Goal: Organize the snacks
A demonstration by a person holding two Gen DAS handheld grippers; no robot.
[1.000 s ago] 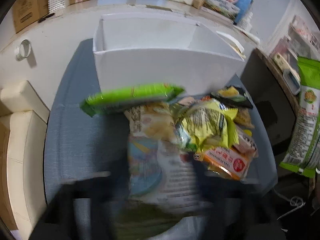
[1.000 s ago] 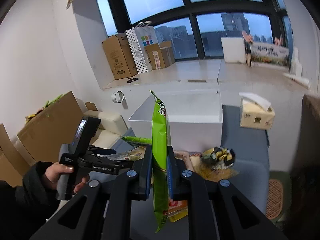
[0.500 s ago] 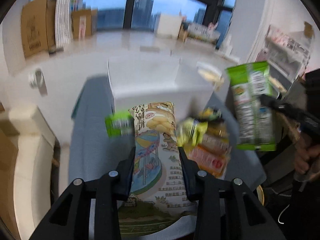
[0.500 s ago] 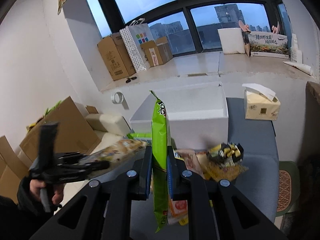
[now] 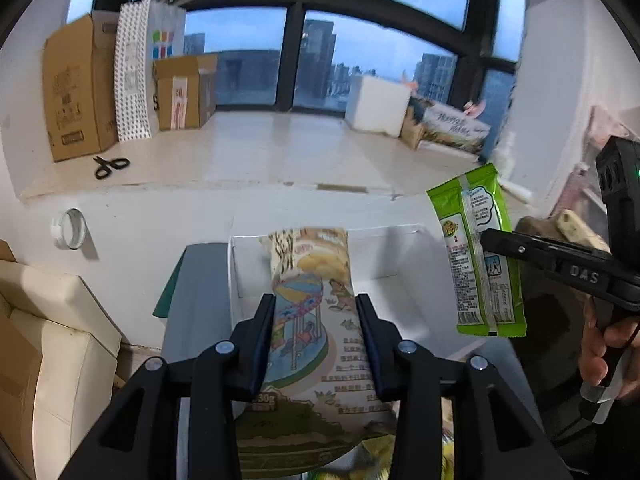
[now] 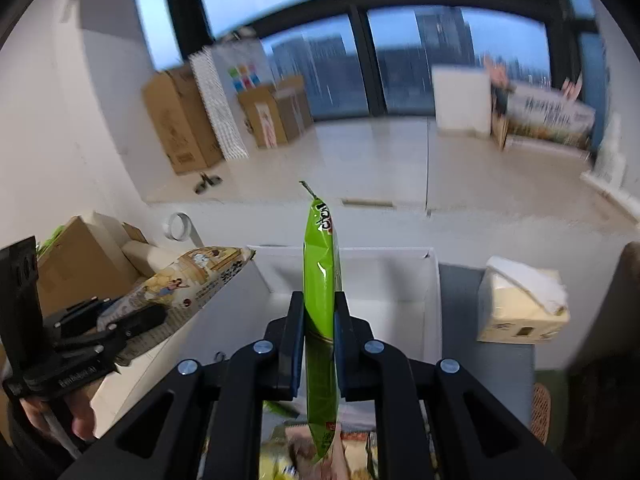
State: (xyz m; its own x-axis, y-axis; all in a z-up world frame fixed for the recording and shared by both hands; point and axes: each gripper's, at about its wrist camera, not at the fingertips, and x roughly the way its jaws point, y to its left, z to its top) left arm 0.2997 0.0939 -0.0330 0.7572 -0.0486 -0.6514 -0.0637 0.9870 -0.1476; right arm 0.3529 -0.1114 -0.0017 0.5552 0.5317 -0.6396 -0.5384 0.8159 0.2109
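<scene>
both grippers clamp snacks above white box (image 5: 400, 288): left gripper (image 5: 316, 320) cartoon bag (image 5: 316, 320), right gripper (image 6: 318, 328) green packet (image 6: 320, 280).

A cream illustrated snack bag (image 5: 316, 312) and a slim green snack bag (image 6: 320, 312), both held above an open white box (image 6: 400, 280).

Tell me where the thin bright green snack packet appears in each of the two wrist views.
Left wrist view: thin bright green snack packet at right, back side showing, held by the right gripper.
Right wrist view: centre, edge-on, between that gripper's fingers.
Shared landmark: open white box behind it.
</scene>
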